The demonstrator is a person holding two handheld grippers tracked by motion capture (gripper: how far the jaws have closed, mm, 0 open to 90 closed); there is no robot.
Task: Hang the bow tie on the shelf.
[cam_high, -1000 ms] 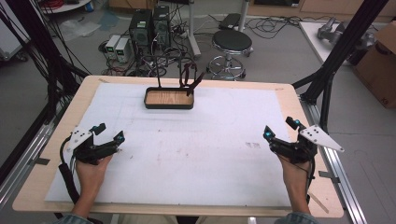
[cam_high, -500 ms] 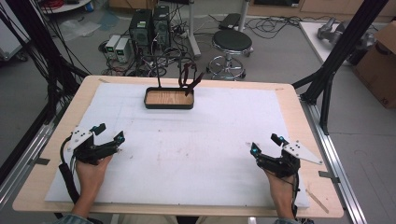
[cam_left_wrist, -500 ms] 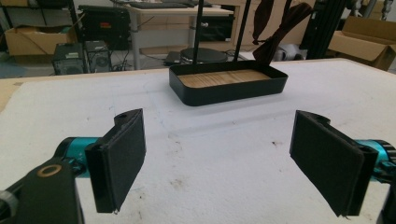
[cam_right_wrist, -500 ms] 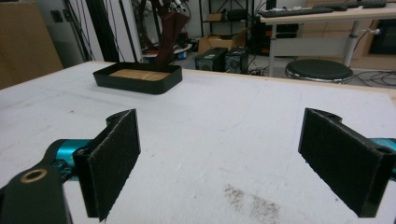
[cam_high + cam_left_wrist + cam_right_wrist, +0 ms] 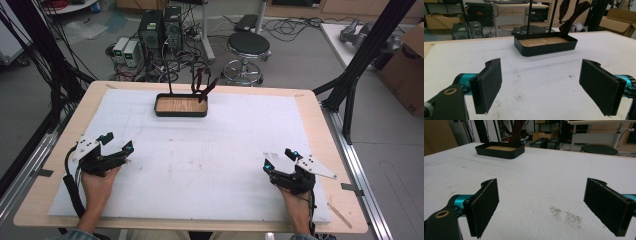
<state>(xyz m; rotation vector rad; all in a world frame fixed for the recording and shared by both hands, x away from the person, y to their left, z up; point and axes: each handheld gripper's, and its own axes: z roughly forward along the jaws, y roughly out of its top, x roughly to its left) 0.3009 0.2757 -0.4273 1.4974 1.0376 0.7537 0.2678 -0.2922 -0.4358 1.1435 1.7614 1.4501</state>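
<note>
- Right tongs [image 5: 278,158] pulled back toward the person and a little inward over the last second; now low over the white mat [image 5: 210,150], near its front edge.
- Left tongs [image 5: 118,141] unmoved in that time, resting on the mat at the far side from the right pair.
- Both pairs spread wide, nothing between the pads: seen plainly in the left gripper view [image 5: 540,87] and the right gripper view [image 5: 541,207], with bare mat in each gap.
- Probably a settling into a ready pose rather than a reach; no grasp begun, all the work still ahead.
- Black tray [image 5: 181,114] well ahead of both pairs, at the far middle of the mat, roughly between their lines of sight; slightly right of centre ahead of the left tongs [image 5: 546,48], far off to the left ahead of the right tongs [image 5: 499,153].
- Inside the tray: a light wooden floor [image 5: 180,104], otherwise empty so far as can be told.
- Thin black rods [image 5: 169,75] rising from the tray's back edge, with a dark red strip [image 5: 202,82] hanging by the corner nearer the right tongs; cannot tell whether its end touches the tray.
- A patch of dark specks [image 5: 566,216] on the mat just ahead of the right tongs.
</note>
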